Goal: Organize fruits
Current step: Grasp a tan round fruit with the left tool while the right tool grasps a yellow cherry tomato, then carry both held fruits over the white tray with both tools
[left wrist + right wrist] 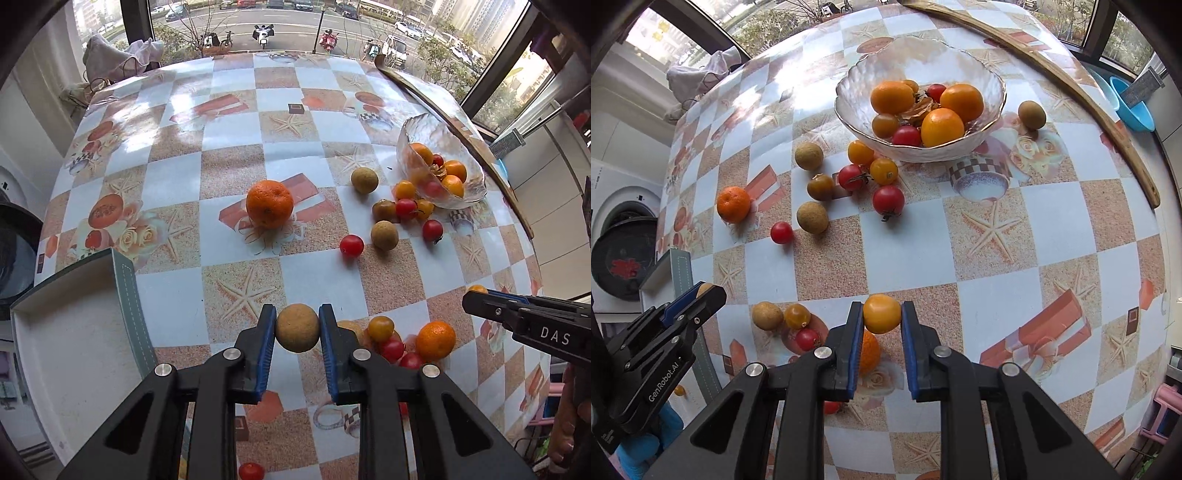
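Note:
My left gripper (297, 328) is shut on a tan longan (297, 328), held above the table next to a white box (66, 350). My right gripper (882, 314) is shut on a yellow cherry tomato (882, 313) above the table's near side. The right gripper also shows in the left wrist view (480, 295), and the left gripper in the right wrist view (705, 291). A glass bowl (849, 110) holds oranges and tomatoes. Loose longans, cherry tomatoes and a mandarin (733, 204) lie in front of it.
A small cluster with an orange (436, 340), tomatoes and a longan (767, 315) lies near both grippers. A wooden strip (1071, 92) runs along the table's far right edge. A blue basin (1132, 107) sits beyond it. A washing machine (620, 229) stands at left.

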Demonstrator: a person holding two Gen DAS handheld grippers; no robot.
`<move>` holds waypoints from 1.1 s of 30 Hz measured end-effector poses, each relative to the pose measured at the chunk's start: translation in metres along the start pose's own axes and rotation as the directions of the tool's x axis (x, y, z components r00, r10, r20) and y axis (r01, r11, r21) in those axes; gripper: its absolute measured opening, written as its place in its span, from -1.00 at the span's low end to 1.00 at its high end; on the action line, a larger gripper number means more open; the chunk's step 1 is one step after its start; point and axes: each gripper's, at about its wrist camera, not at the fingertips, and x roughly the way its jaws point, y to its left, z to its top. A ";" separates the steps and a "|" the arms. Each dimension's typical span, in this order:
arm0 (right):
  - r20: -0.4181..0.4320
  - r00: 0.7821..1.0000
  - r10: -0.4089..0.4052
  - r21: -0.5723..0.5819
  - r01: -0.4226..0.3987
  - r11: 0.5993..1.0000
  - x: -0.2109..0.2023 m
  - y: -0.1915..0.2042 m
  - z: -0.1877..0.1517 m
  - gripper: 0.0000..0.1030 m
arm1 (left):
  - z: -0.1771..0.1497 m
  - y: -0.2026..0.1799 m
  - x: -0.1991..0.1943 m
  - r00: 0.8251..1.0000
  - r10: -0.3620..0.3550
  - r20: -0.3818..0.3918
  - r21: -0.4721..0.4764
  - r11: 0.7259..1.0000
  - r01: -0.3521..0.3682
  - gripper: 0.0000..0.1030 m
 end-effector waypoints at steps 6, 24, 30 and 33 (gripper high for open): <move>0.006 1.000 0.018 -0.030 -0.018 0.999 -0.011 0.019 -0.005 -0.58 | -0.019 0.018 -0.028 0.999 0.013 0.033 -0.038 0.999 -0.012 -0.51; -0.029 0.998 0.053 -0.205 -0.058 0.977 -0.009 0.120 -0.039 -0.58 | -0.085 0.121 -0.068 0.991 0.131 0.042 -0.217 0.969 -0.119 -0.51; -0.061 0.995 0.073 -0.289 -0.088 0.953 0.005 0.173 -0.045 -0.58 | -0.099 0.160 -0.071 0.985 0.167 0.032 -0.283 0.947 -0.151 -0.51; -0.077 0.993 0.087 -0.331 -0.107 0.938 0.013 0.201 -0.047 -0.58 | -0.102 0.176 -0.070 0.981 0.191 0.026 -0.301 0.937 -0.175 -0.51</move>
